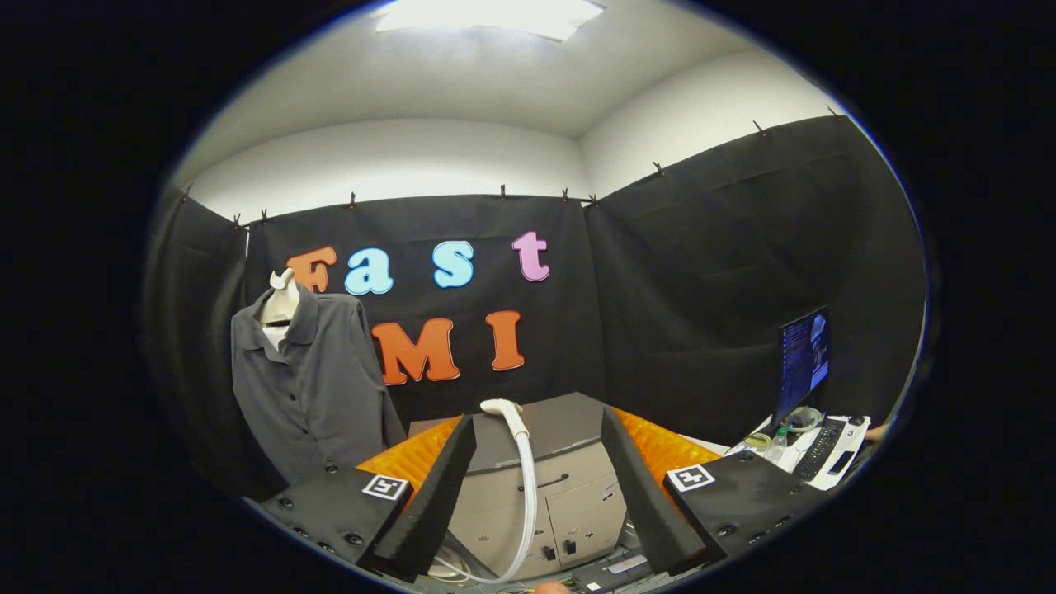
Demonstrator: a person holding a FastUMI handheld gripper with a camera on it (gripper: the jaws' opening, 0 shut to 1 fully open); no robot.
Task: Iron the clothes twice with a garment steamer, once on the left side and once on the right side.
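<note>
The tool (540, 462) hangs spread wide and empty, its two black, wedge-shaped foam fingers (433, 495) angled apart, each backed by a matte black plate with screw heads and a small square black-and-white marker (385, 487). In the gap between the fingers stands the garment steamer (561, 495), a boxy grey-beige unit with a flat dark top, rounded front corners, a slot-like handle recess and small dark switches near its base. A smooth white hose (526, 503) rises along its front and ends in a white steamer head (502, 407) resting at the top edge of the unit; neither finger touches it. The lower loop of the hose and the clutter at the steamer's foot are cut off and hard to make out. Behind the steamer, a ridged orange surface (660, 445) spreads to both sides, partly hidden by the fingers.

Beyond the left finger and well apart from the steamer, a dark grey button-front shirt (305, 388) hangs on a pale mannequin bust (280, 305), its collar open, its cloth soft and lightly creased; its hem drops out of sight behind the finger's plate. Open room lies between shirt and steamer.

Far off past the right finger, a counter (854, 437) carries a black keyboard (819, 450), a lit monitor (803, 355), a small clear bottle (775, 444) and other small items too blurred to tell. Black cloth pinned along its top edge walls the booth under a white ceiling.
</note>
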